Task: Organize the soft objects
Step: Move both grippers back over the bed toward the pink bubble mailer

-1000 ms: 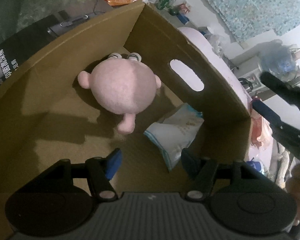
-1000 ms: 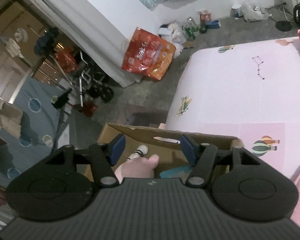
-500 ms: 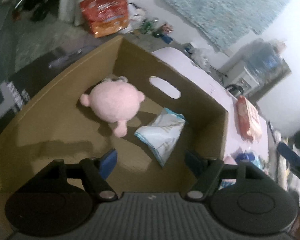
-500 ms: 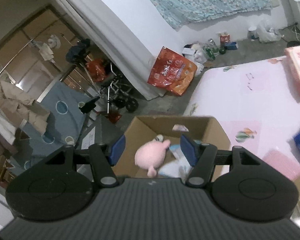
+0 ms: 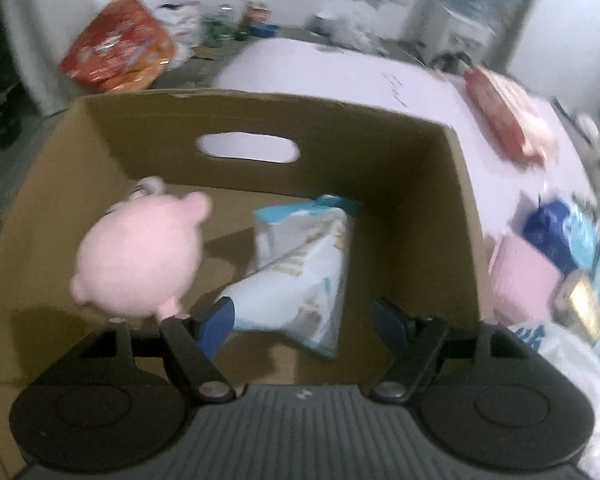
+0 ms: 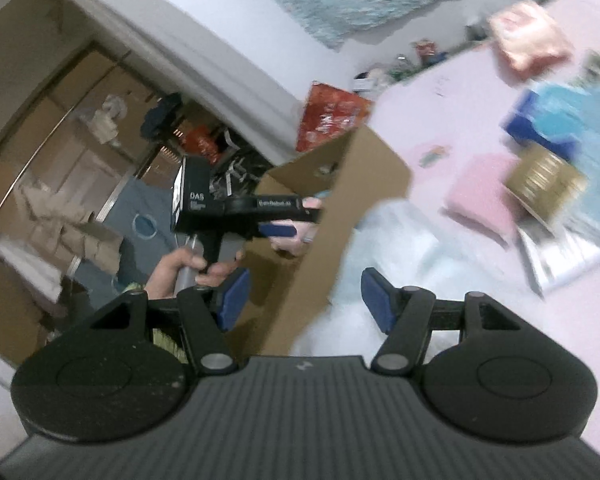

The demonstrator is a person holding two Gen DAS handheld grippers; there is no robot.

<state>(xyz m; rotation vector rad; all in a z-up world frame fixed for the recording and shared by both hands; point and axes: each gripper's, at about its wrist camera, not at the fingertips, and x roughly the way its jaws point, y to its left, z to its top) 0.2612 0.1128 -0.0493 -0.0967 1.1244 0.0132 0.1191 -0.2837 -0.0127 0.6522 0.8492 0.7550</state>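
Looking down along my left gripper (image 5: 302, 320), I had its jaws spread apart over the open cardboard box (image 5: 456, 184), with nothing pressed between the blue pads (image 5: 216, 324); they had just been opening a little wider. A pink plush toy (image 5: 140, 256) lay on the box floor toward the left, its round body close to my left pad. Just beside it, toward the middle, lay a white and light-blue soft packet (image 5: 300, 264), its lower end reaching into the gap between my fingers without either pad touching it. The far wall of the box had an oval handle hole (image 5: 248, 147).

Beyond the box stretched a pale pink bed (image 5: 340, 68), blurred in this view. On it, to the right of the box, I could make out a pink pack (image 5: 524, 272), a dark blue item (image 5: 548, 228) and a red and pink packet (image 5: 508, 120). An orange bag (image 5: 120, 60) sat on the floor behind the box.

My right gripper (image 6: 302, 300) was also parted and empty, pointing at the outside corner of the box. In that view my left hand (image 6: 188, 268) gripped the handle of the left gripper, which reached over the box rim.
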